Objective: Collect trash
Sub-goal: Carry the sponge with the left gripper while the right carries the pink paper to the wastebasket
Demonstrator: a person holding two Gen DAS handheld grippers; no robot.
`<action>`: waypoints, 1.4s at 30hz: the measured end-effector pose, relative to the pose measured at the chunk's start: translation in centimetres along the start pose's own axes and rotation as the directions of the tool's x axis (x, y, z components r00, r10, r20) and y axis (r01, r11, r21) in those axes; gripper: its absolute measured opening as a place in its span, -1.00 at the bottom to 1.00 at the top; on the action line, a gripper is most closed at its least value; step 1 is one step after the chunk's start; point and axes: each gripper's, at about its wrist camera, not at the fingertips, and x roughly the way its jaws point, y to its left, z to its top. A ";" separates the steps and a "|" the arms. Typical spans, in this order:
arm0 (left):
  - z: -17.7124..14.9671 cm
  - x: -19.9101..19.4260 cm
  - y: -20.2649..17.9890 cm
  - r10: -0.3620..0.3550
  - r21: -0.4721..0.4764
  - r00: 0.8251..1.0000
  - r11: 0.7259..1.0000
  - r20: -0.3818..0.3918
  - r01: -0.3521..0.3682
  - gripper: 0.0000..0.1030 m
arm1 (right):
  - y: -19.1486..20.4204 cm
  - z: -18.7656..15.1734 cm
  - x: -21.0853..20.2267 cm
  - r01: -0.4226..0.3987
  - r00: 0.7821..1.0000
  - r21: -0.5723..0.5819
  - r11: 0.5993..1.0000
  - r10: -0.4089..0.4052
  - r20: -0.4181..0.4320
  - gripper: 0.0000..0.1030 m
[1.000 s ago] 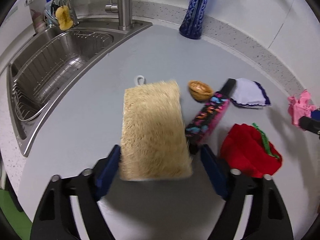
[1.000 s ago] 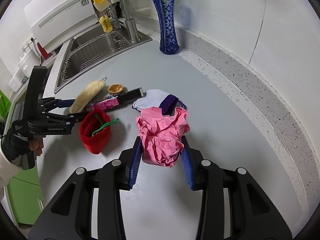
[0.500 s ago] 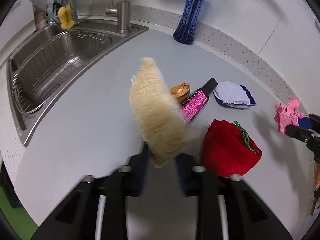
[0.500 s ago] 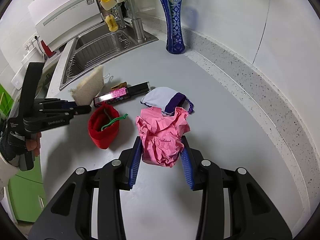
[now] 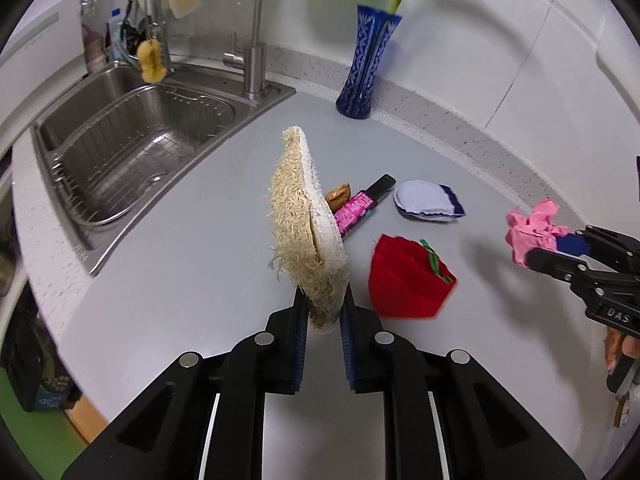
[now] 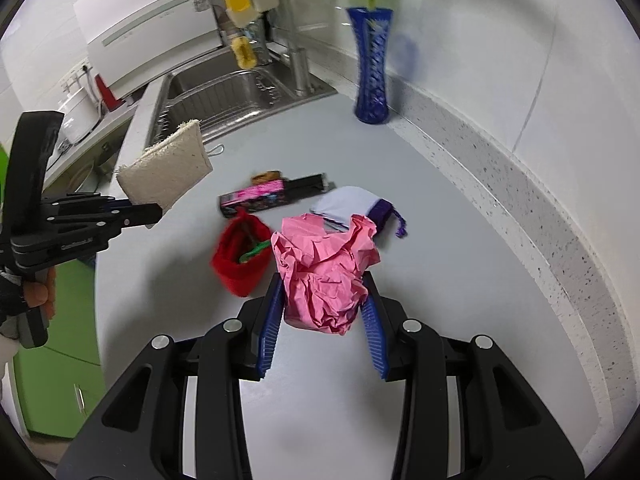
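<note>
Both hands loaded; this looks like the carry step, pickup done, drop-off not yet made.

Left gripper [image 5: 323,316]: jaws nearly closed, pinching the loofah [image 5: 306,220] by its lower edge; pad stands on end, clear of the counter [image 5: 180,280], fibre face toward the sink [image 5: 132,152].

Right gripper [image 6: 322,320]: jaws partly closed around the paper wad [image 6: 326,268], pink and crumpled, bulging above the fingers; it seems lifted off the surface, though contact underneath is hidden.

On the counter, between the two tools: red pouch [image 5: 408,280] with green cord; patterned tube [image 5: 360,208] lying flat; nutshell [image 5: 339,196] just beside the tube's near end; white-and-purple pouch [image 5: 428,202] beyond; blue vase [image 5: 366,64] upright at the back wall.

No bin or bag visible in either view; where the load goes cannot be told.

Judgement: next move calls for carrying both loads to a receptacle out of frame, keeping the squeeze on; the loofah is held by a thin edge and could swing or slip; the wad is soft and may work loose.
</note>
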 end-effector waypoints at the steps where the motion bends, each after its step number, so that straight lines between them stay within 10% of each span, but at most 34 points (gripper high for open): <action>1: -0.5 -1.0 0.1 0.003 -0.004 1.000 1.000 0.005 -0.003 -0.69 | 0.5 0.0 -0.3 -0.003 1.000 -0.009 1.000 0.003 0.003 -0.27; 14: -11.4 -15.6 7.0 0.157 -0.165 0.985 0.976 0.065 -0.144 -0.69 | 16.2 -0.7 -4.0 -0.169 0.984 -0.242 0.955 0.179 0.020 -0.27; 27: -26.3 -25.2 16.7 0.301 -0.424 0.953 0.867 0.024 -0.263 -0.69 | 38.2 -4.3 -3.2 -0.391 0.915 -0.464 0.795 0.390 -0.103 -0.27; 33: -31.1 -22.7 20.8 0.294 -0.512 0.956 0.819 -0.013 -0.259 -0.69 | 44.9 -7.0 1.6 -0.424 0.903 -0.517 0.743 0.389 -0.183 -0.27; 42: -40.8 -9.0 29.2 0.253 -0.593 0.965 0.767 -0.075 -0.247 -0.69 | 49.3 -14.8 18.1 -0.442 0.896 -0.515 0.734 0.337 -0.289 -0.27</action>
